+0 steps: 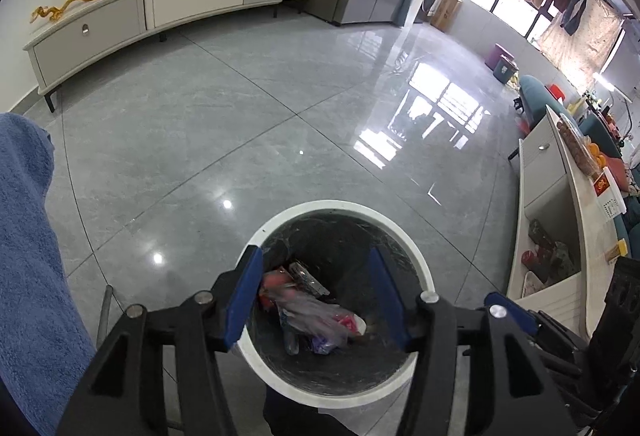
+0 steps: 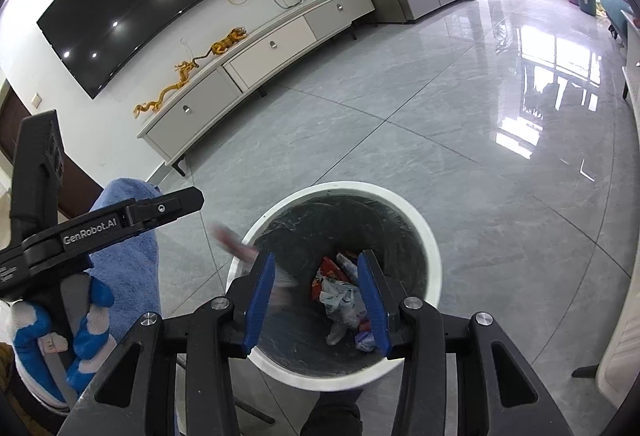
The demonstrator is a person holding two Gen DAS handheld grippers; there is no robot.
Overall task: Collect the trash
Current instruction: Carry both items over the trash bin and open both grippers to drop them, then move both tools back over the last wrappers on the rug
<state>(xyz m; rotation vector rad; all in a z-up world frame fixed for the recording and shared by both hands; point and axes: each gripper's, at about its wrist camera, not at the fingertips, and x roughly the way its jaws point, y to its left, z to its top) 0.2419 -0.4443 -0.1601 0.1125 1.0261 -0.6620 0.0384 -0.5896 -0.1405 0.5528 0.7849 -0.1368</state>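
Grey tiled living-room floor (image 1: 280,124); both grippers poised over the waste bin.

I see the white-rimmed bin (image 1: 420,260) at 6 o'clock in both wrist views, lined in black, with wrappers and a crumpled plastic bag (image 1: 320,320) lying at its bottom. My left gripper (image 1: 316,300) stands partly open above the bin mouth, nothing between its blue pads. My right gripper (image 2: 318,296) is likewise parted and empty; a blurred reddish scrap (image 2: 236,244) shows at its 10 o'clock, by the rim. A gloved hand (image 2: 52,332) holds the left tool at 8 o'clock.
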